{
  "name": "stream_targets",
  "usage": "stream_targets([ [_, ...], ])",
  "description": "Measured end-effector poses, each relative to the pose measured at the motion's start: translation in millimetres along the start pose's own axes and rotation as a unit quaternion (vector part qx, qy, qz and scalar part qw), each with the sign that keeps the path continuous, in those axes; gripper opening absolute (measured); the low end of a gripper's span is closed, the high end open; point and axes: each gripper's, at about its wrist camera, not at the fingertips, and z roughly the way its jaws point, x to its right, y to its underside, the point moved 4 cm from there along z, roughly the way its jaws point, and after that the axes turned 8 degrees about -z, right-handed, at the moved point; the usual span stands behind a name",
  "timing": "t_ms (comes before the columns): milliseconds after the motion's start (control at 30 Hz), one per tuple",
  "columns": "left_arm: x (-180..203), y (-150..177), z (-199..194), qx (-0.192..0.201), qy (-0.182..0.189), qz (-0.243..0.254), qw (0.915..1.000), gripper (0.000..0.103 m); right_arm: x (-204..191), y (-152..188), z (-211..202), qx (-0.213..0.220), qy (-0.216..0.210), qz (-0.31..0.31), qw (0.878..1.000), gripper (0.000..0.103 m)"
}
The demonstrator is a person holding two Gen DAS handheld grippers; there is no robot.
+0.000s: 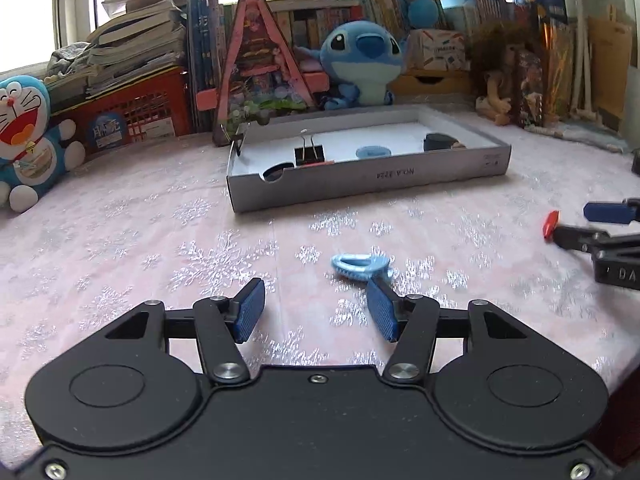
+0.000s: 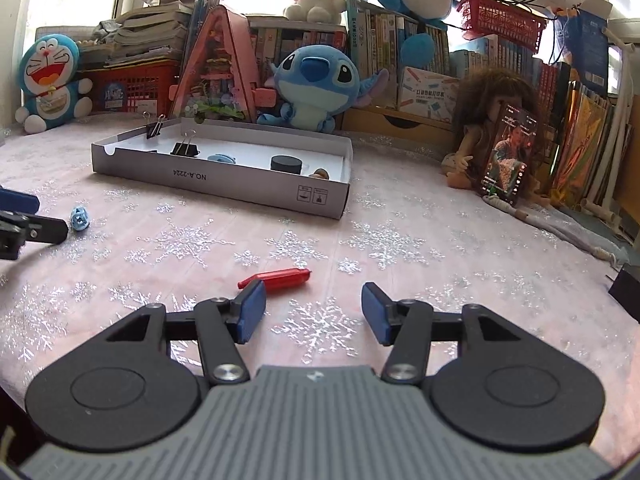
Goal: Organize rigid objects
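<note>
Left gripper (image 1: 316, 306) fingers are spread, with the blue clip (image 1: 360, 266) just beyond. Right gripper (image 2: 314, 310) fingers are spread beside the red cylinder (image 2: 276, 279). Both objects lie on the counter (image 2: 400, 248).

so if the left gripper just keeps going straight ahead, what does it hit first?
Most likely the light blue hair clip on the tablecloth, lying just past the open left gripper, slightly toward its right finger. Beyond it stands the grey box. Depth is hard to judge.
</note>
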Motion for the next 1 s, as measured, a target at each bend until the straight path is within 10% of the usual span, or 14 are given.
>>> stream_targets([
  [567, 21.4, -6.0, 18.1, 0.004, -0.001, -0.044, 0.999, 0.057, -4.9, -15.8, 16.9, -0.016, -0.03, 0.013, 0.999, 0.075],
  [667, 23.3, -5.7, 18.7, 0.007, -0.004, -0.048, 0.9988, 0.037, -1.2, -17.1, 21.3, -0.029, -0.035, 0.036, 0.998, 0.075],
  [867, 26.2, -8.6, 18.9, 0.003, 0.001, -0.052, 0.9987, 0.036, -3.6, -16.2, 19.9, -0.025, -0.035, 0.047, 0.998, 0.029],
  [1000, 24.0, -11.4, 17.4, 0.001, 0.002, -0.055, 0.9985, 0.036, -3.6, -17.8, 18.4, -0.019, -0.035, 0.05, 0.998, 0.023],
])
